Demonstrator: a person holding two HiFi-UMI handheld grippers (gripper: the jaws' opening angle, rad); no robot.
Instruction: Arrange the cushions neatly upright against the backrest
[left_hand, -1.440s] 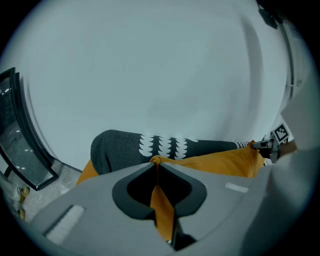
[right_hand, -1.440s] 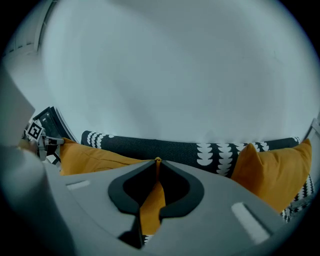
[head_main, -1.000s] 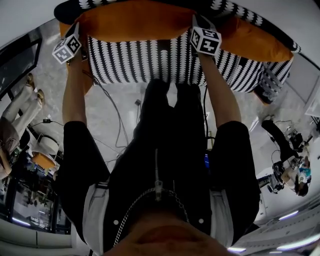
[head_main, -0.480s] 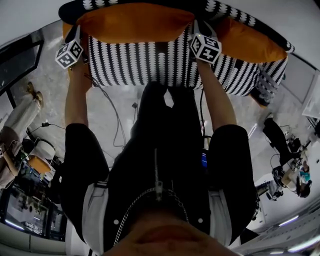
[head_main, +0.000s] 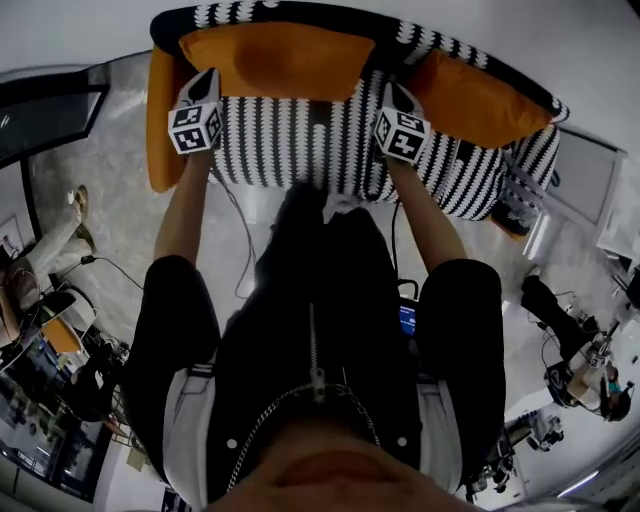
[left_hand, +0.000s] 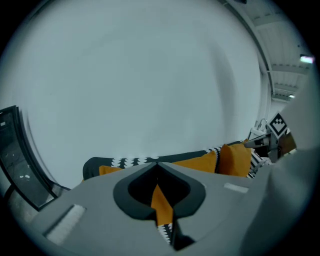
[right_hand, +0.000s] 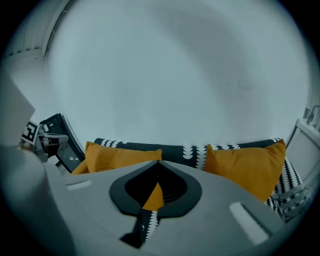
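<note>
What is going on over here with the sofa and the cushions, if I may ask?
A person stands at a black-and-white patterned sofa with a gripper in each hand. The left gripper and right gripper hover over the seat, jaws just closed with nothing between them. The middle cushion and right cushion lean against the backrest; a third cushion sits at the sofa's left end.

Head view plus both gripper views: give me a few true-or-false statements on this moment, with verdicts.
1. The left cushion and the right cushion, both orange, lean against the backrest. True.
2. The sofa seat is plain grey. False: it is black-and-white patterned.
3. The left gripper and right gripper have fingers wide open. False: both are shut, having just closed, with nothing between them.
4. The wall behind the sofa is pale and bare. True.
</note>
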